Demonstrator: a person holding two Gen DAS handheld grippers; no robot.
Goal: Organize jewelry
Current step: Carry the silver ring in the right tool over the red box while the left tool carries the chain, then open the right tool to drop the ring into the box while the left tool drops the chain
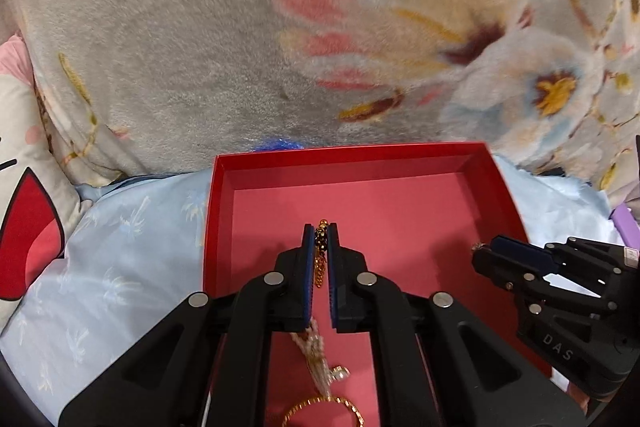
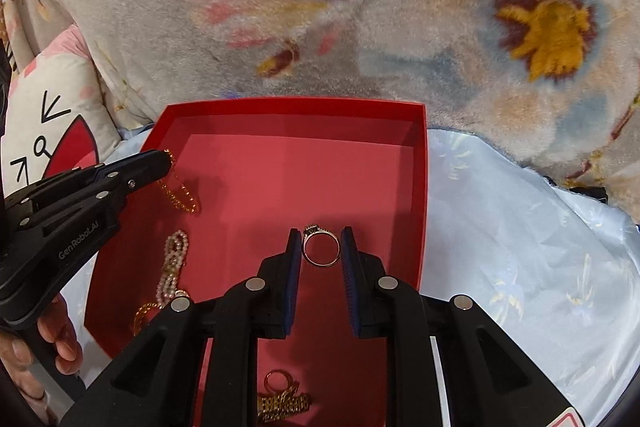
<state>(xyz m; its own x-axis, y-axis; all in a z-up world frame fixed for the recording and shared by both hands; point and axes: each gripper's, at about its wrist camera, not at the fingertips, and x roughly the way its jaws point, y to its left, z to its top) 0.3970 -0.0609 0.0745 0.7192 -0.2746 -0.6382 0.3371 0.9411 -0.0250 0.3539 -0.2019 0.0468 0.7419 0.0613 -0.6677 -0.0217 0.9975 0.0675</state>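
A red box [image 1: 352, 151] [image 2: 420, 187] lies on pale blue cloth. My left gripper [image 1: 320, 233] is shut on a gold chain with dark beads [image 1: 320, 251], which hangs over the box floor; in the right wrist view the chain [image 2: 180, 191] dangles from that gripper [image 2: 162, 159]. My right gripper [image 2: 321, 235] stands over the box with a stone-set ring [image 2: 320, 247] between its pads, touching both; it also shows in the left wrist view [image 1: 480, 251]. A pearl piece [image 2: 174, 263] [image 1: 316, 351], a gold hoop [image 1: 324, 411] and a gold band with ring [image 2: 280, 399] lie in the box.
A grey floral fleece blanket [image 1: 200, 27] [image 2: 440, 27] rises behind the box. A cartoon-print pillow [image 1: 24, 227] [image 2: 52, 123] lies at the left. A purple object [image 1: 624, 223] sits at the right edge. A hand [image 2: 48, 343] holds the left gripper.
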